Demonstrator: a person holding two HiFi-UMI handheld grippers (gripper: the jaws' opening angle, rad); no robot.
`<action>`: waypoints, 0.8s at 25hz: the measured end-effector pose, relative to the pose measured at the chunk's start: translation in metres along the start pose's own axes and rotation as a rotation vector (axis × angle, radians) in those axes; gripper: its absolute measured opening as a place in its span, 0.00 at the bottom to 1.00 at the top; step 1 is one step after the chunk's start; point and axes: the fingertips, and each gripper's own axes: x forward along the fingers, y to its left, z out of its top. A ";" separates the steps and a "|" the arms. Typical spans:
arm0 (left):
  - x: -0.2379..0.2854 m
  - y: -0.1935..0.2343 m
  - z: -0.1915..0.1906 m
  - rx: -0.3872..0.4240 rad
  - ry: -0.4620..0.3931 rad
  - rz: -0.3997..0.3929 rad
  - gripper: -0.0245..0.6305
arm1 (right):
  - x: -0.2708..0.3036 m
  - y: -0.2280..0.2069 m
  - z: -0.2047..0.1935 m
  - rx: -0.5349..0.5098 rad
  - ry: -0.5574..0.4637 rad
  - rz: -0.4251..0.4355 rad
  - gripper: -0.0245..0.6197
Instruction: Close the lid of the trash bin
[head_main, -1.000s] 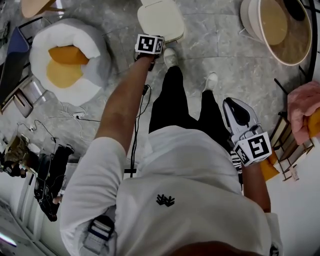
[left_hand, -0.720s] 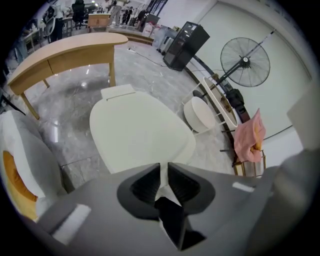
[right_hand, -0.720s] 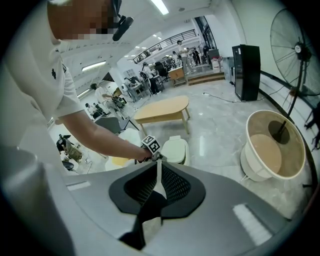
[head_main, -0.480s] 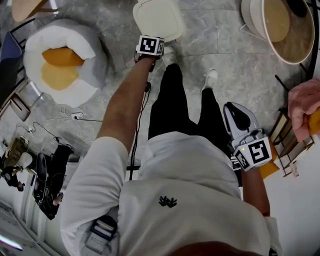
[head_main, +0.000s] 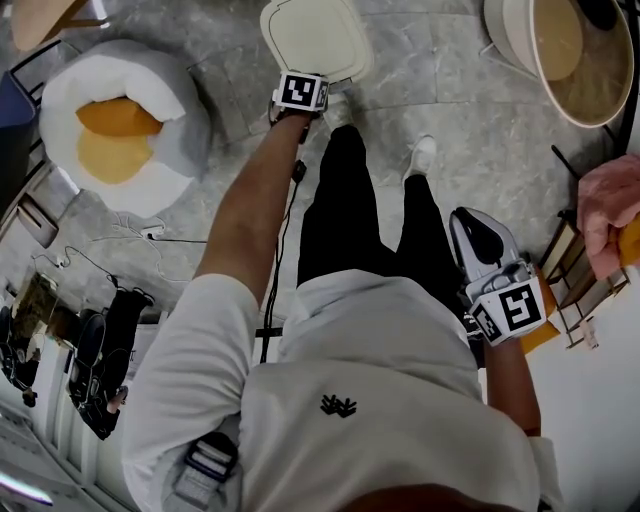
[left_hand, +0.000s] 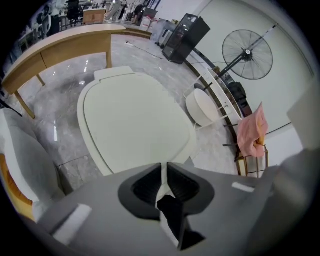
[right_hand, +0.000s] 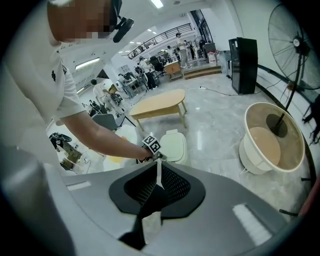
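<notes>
The trash bin lid (left_hand: 135, 125) is lying flat just ahead of the left gripper (left_hand: 164, 169), whose jaws are pressing together on nothing. By this reading the closing is finishing, and the next move is calling for a light check press before lifting away. The right gripper (right_hand: 159, 167), likewise clenched and empty, is hanging well back. No writing is showing legibly, only the square markers (head_main: 300, 90).

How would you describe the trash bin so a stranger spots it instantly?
On the grey marble floor, look between the white beanbag with an orange cushion and the round cream tub chair. The trash bin stands there, just ahead of the left gripper. Only it has a flat, cream, rounded-rectangle lid.
</notes>
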 end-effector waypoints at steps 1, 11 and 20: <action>0.001 0.000 0.000 0.002 0.000 0.000 0.18 | 0.001 0.000 0.000 0.001 0.000 -0.001 0.08; -0.005 0.000 0.003 -0.005 -0.023 -0.004 0.19 | 0.002 0.007 -0.002 -0.008 -0.010 0.007 0.08; -0.078 -0.027 0.010 -0.051 -0.155 0.020 0.19 | -0.029 0.021 0.007 -0.102 -0.093 0.073 0.07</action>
